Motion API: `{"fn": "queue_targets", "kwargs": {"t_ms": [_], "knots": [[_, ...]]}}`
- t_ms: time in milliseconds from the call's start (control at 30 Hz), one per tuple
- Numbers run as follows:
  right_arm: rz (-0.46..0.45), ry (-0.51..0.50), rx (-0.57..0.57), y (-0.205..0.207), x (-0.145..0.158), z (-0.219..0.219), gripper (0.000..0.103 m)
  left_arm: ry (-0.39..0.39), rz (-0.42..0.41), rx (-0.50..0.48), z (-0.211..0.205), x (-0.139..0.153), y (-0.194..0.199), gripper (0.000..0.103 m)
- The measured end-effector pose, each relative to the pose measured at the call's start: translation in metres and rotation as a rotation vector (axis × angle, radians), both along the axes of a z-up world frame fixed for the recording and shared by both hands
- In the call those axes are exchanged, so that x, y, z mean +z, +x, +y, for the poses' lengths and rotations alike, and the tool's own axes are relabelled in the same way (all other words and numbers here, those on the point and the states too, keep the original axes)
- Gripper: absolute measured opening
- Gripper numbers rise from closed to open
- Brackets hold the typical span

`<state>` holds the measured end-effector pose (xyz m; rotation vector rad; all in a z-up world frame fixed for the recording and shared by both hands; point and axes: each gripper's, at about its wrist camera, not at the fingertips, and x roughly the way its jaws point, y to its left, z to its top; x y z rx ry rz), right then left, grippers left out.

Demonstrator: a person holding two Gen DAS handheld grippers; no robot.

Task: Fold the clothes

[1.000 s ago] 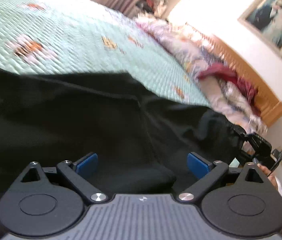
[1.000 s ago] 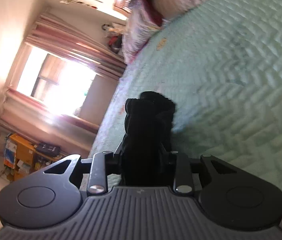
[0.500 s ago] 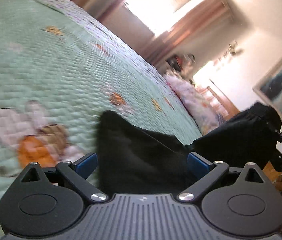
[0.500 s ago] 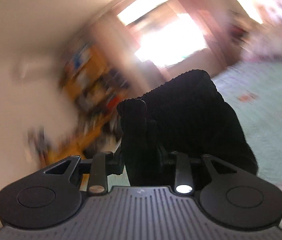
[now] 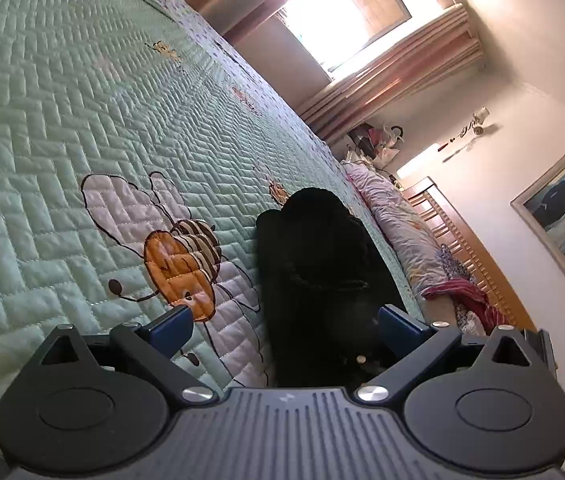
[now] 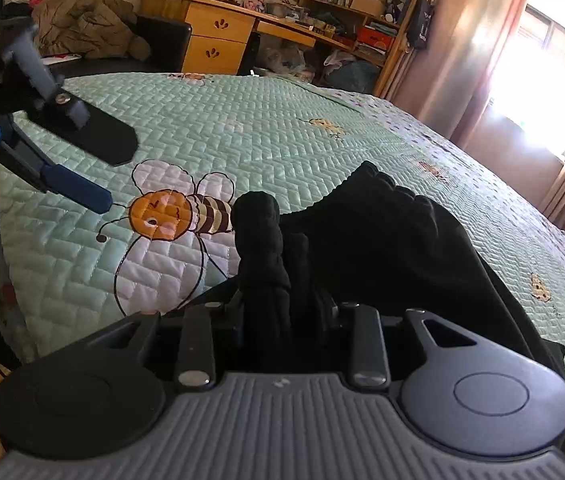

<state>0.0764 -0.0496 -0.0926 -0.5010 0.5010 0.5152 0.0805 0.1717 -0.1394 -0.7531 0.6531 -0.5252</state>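
While your left gripper (image 5: 282,322) looked a second ago across a broad black sheet spread over most of its view, it now looks along the green quilt (image 5: 82,100) at a much narrower dark heap. Its blue pads (image 5: 172,326) stand wide apart, and the black garment (image 5: 314,280) runs between them without either pad pressing on it, so this hand holds nothing. You have swung it round toward the window (image 5: 346,12), and the cloth has gone from spread to gathered, which I judge to be one fold carried across. From here the garment is a long matte lump lying beside the quilted bee (image 5: 182,264), its far end rounded, with a pale button near the gripper.

From your right wrist, the blur of half a second ago has cleared and the camera now sits upright over the bed. Your right gripper (image 6: 282,320) is clamped on a bunched, ribbed ridge of the black garment (image 6: 402,240), which stands up between the fingers. The rest trails off to the right, draped flat on the quilt (image 6: 282,128) with a gathered, elastic-looking edge at its far side. Your left gripper (image 6: 82,176) shows at upper left, jaws apart, above the quilt and clear of the cloth. The fold looks laid but not yet released.
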Motion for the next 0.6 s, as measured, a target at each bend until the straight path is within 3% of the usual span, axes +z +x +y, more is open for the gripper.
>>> {"fn": "queue_targets", "kwargs": {"t_ms": [167, 267, 400, 433, 500, 600], "knots": [[-0.058, -0.054, 0.008, -0.006, -0.008, 0.002, 0.045, 0.002, -0.004, 0.007, 0.000, 0.001, -0.004, 0.099], [-0.044, 0.019, 0.067, -0.011, -0.004, -0.003, 0.060, 0.003, 0.007, 0.025, 0.001, 0.002, -0.002, 0.100], [0.146, 0.272, 0.159, -0.020, 0.016, -0.034, 0.066, 0.037, -0.016, 0.009, -0.008, 0.015, 0.001, 0.100], [0.245, 0.384, 0.165, -0.017, 0.019, -0.048, 0.066, 0.045, -0.024, 0.001, -0.012, 0.019, 0.002, 0.100], [0.338, 0.519, 0.143, -0.016, 0.022, -0.074, 0.066, 0.060, -0.045, -0.022, -0.022, 0.028, 0.005, 0.100], [0.317, 0.632, 0.059, -0.023, 0.033, -0.114, 0.066, 0.090, -0.070, -0.065, -0.043, 0.043, 0.013, 0.100]]}}
